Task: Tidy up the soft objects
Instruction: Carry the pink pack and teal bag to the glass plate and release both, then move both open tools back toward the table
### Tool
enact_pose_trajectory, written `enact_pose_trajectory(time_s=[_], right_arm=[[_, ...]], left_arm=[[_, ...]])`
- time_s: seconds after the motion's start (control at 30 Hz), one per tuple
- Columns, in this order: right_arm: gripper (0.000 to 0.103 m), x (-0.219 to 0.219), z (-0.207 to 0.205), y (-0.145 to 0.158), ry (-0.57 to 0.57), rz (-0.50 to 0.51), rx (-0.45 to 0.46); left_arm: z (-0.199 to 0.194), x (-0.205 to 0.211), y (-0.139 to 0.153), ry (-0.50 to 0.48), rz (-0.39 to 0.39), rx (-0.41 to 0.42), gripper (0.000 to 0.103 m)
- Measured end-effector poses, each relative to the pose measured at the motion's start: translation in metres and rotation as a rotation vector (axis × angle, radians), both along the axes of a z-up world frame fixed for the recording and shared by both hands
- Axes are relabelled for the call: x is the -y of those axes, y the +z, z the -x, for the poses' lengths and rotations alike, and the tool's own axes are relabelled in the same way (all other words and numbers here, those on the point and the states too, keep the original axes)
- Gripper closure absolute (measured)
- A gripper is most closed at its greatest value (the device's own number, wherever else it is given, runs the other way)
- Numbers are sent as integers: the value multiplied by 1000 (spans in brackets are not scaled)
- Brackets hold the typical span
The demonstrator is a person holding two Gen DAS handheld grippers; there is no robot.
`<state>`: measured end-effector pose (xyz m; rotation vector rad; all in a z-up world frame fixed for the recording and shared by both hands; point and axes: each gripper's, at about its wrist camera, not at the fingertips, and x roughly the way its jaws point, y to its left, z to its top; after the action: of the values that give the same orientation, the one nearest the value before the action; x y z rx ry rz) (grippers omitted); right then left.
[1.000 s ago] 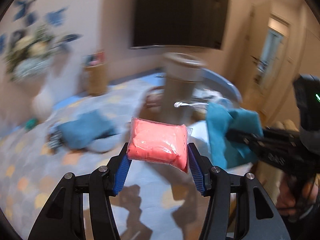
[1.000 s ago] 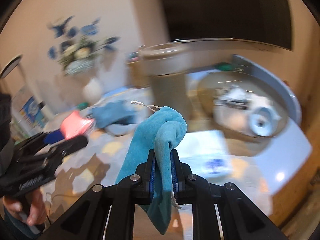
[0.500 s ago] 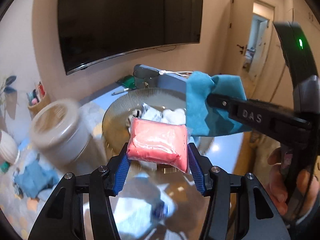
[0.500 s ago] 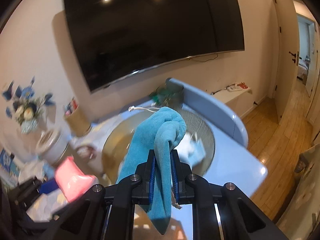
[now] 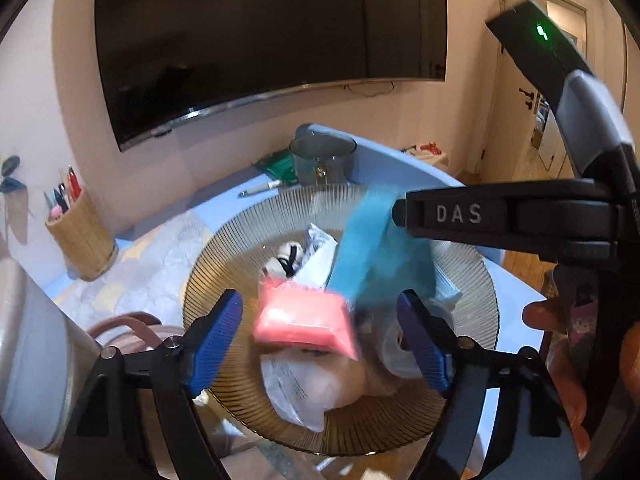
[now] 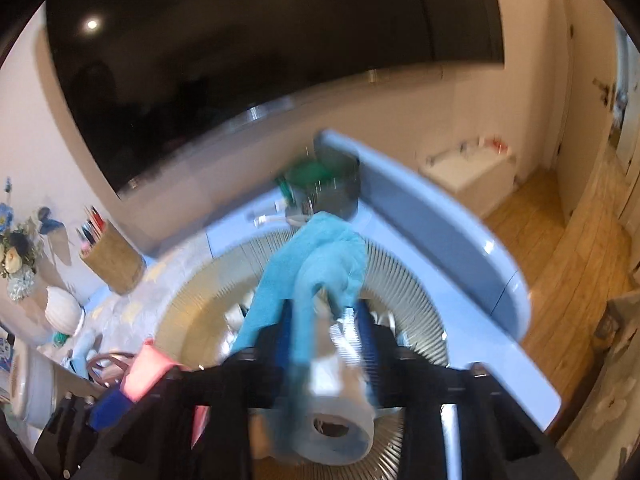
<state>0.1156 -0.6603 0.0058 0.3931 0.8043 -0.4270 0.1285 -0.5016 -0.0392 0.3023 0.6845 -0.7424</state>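
Observation:
A pink soft packet (image 5: pixel 304 316) hangs blurred between the blue pads (image 5: pixel 218 336) of my left gripper (image 5: pixel 320 338). Its jaws are opening and neither pad touches the packet. Below lies a ribbed amber glass bowl (image 5: pixel 240 240) holding several white soft packets (image 5: pixel 300 388). My right gripper (image 5: pixel 400 216) reaches in from the right with a teal cloth (image 5: pixel 372 256) drooping from it. In the right wrist view the right gripper (image 6: pixel 326 332) is opening, and the teal cloth (image 6: pixel 316 256) hangs loose by the left pad over the bowl (image 6: pixel 400 280). The pink packet (image 6: pixel 148 372) shows at lower left.
A wicker pen holder (image 5: pixel 80 236), a grey glass mug (image 5: pixel 322 160) and a pen (image 5: pixel 260 189) stand behind the bowl. A pale jar (image 5: pixel 24 360) is close on the left. The blue table's raised edge (image 6: pixel 440 232) curves right, with wooden floor (image 6: pixel 560 260) beyond. A person's hand (image 5: pixel 560 360) holds the right gripper.
Both grippers swung from the patterned cloth area to above the bowl. Both jaws spread apart. The pink packet left the left pads, and the teal cloth is no longer pinched.

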Motion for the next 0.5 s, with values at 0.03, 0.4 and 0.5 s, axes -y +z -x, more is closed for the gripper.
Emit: enact_pose_trajectory(time_s=[0.03,0.4,0.5], right_arm=[[56,2,0,-4,-5,-13,-14],[47,-6,86,25,-53,-5,82],[45,-23,116,33,-50,18,102]], left_arm=[[2,0,-1,-12,-8,-9,25],[67,-32,23,-209,51,-42,24],[89,-63,36,-293,86,-71,24]])
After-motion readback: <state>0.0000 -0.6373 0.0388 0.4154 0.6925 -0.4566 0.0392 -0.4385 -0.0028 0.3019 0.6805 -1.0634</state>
